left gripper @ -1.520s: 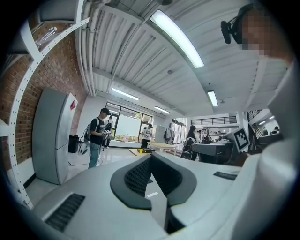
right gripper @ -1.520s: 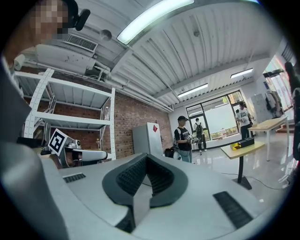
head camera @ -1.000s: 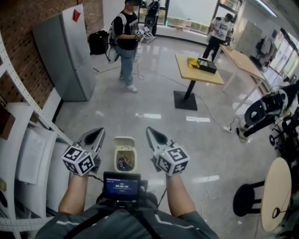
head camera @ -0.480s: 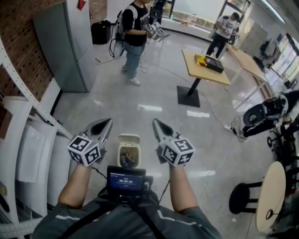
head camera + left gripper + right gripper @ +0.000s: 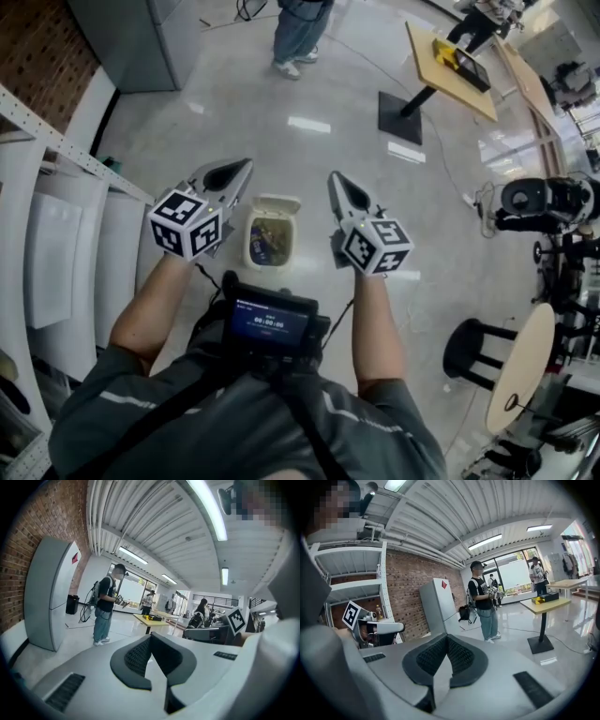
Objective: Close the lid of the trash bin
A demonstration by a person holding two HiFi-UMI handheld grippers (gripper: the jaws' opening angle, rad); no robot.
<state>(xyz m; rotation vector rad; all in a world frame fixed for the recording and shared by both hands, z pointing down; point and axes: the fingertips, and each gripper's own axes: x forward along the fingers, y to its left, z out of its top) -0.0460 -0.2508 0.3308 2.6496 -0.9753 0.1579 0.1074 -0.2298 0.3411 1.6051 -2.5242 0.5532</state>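
Fingers shut, empty, on left gripper & right gripper, both held high over small cream plastic trash bin on floor, rubbish inside. Flip lid up at far rim: prob. light, thin, hinged; push top edge, no grip req'd. Beyond: glossy grey floor, likely slippery; wooden counter far right.

White timer digits on the chest-mounted screen, starting 00:00, last pair unclear, black-and-white square code markers on cubes of left gripper and right gripper, red label on grey cabinet illegible
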